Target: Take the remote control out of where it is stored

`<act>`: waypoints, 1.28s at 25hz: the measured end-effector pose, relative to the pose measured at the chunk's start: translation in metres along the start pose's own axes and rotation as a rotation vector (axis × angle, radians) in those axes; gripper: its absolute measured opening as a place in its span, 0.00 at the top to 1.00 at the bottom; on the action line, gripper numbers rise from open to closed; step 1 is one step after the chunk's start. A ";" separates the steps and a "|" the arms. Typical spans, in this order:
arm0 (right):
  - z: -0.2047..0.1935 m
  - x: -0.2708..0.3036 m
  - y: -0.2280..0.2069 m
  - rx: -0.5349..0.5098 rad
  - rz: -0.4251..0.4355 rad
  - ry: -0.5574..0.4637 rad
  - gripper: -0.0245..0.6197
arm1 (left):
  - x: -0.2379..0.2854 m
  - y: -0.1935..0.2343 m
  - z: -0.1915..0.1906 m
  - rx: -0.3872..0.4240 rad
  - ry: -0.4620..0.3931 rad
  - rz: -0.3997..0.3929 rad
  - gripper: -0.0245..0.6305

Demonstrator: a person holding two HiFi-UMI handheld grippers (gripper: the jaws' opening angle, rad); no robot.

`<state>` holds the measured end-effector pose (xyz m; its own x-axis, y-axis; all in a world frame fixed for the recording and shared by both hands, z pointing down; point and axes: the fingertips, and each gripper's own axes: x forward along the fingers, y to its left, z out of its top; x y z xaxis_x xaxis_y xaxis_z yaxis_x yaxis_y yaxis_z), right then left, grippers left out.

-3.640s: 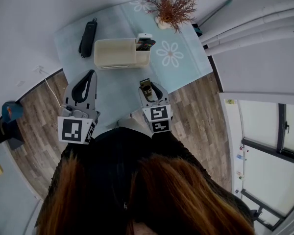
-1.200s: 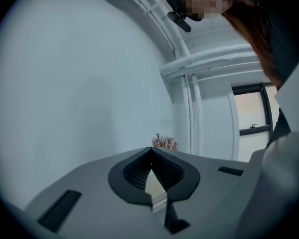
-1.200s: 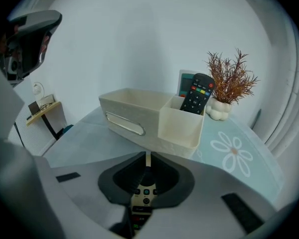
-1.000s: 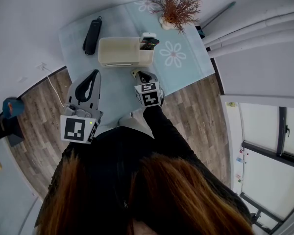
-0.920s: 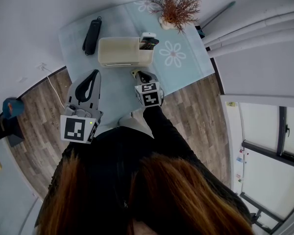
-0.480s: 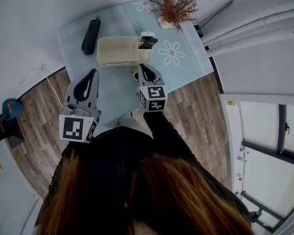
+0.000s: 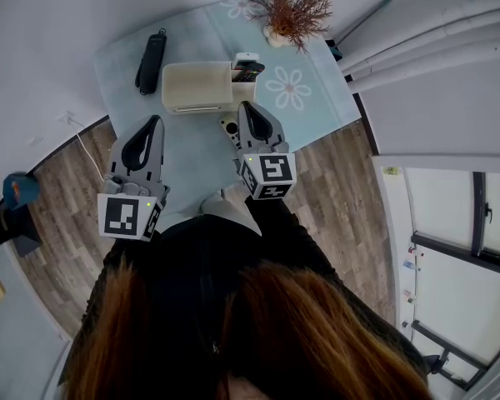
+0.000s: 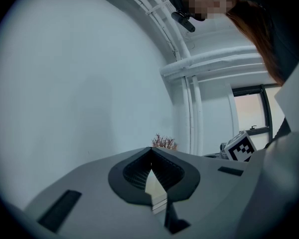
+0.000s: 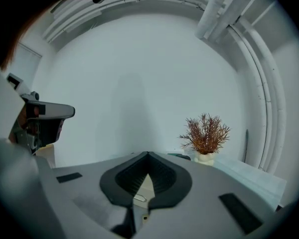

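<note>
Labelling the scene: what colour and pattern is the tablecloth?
The tablecloth is pale blue with white daisies; head view.

Likely a home room: wood-plank laminate floor [image 7: 342, 190], pale blue daisy-print cloth [image 7: 317, 111], dried russet twig plant in a white pot [image 7: 290, 11].

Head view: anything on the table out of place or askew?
Nothing spilled or damaged. Remotes lean out of the beige box's end compartment; a small item lies loose on the cloth before it, beside the right gripper; a black remote lies left of the box.
</note>
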<state>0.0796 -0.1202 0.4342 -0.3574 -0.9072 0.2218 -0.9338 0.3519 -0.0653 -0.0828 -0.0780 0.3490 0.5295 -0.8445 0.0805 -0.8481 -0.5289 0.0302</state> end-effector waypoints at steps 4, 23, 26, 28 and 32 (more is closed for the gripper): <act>0.014 -0.011 0.003 -0.007 0.008 -0.016 0.94 | 0.004 -0.001 -0.001 0.000 0.003 -0.005 0.95; 0.063 -0.036 0.013 0.016 0.052 -0.086 0.94 | 0.012 -0.001 -0.006 0.031 0.014 -0.010 0.96; 0.061 -0.035 0.013 0.026 0.057 -0.078 0.94 | 0.012 0.000 -0.007 0.023 0.019 -0.007 0.96; 0.058 -0.034 0.012 0.035 0.057 -0.070 0.94 | 0.012 0.000 -0.007 0.011 0.019 -0.007 0.96; 0.056 -0.032 0.011 0.040 0.053 -0.062 0.94 | 0.012 0.002 -0.007 0.007 0.014 0.000 0.96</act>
<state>0.0796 -0.1003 0.3720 -0.4059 -0.9004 0.1569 -0.9130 0.3917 -0.1140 -0.0779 -0.0884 0.3566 0.5292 -0.8432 0.0948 -0.8479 -0.5296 0.0234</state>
